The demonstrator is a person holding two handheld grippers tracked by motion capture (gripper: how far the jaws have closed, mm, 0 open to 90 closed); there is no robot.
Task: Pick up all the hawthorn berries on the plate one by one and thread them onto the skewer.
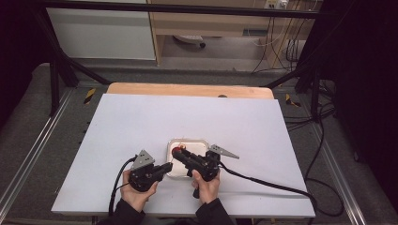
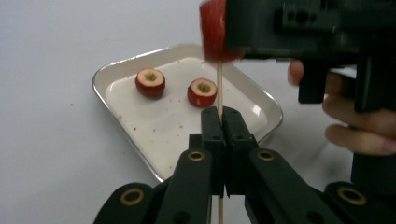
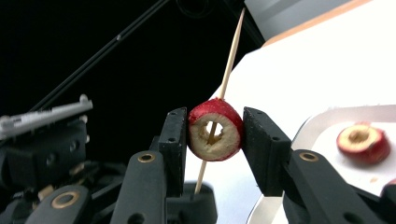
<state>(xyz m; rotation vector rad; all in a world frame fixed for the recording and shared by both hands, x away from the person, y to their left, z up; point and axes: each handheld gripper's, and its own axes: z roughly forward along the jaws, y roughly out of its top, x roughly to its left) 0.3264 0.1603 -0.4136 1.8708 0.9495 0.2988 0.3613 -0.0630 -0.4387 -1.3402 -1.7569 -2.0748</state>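
So we clamp the skewer [image 2: 219,88] upright in the left gripper [image 2: 223,116] while the right gripper [image 3: 215,135] grips the cored hawthorn [image 3: 215,135], threading it on.

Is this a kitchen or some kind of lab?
Probably a lab or recording workspace, not a kitchen. A black metal frame surrounds the white-covered table, loose cables trail across the grey floor, and the only food is cored red fruit pieces in a small metal tray.
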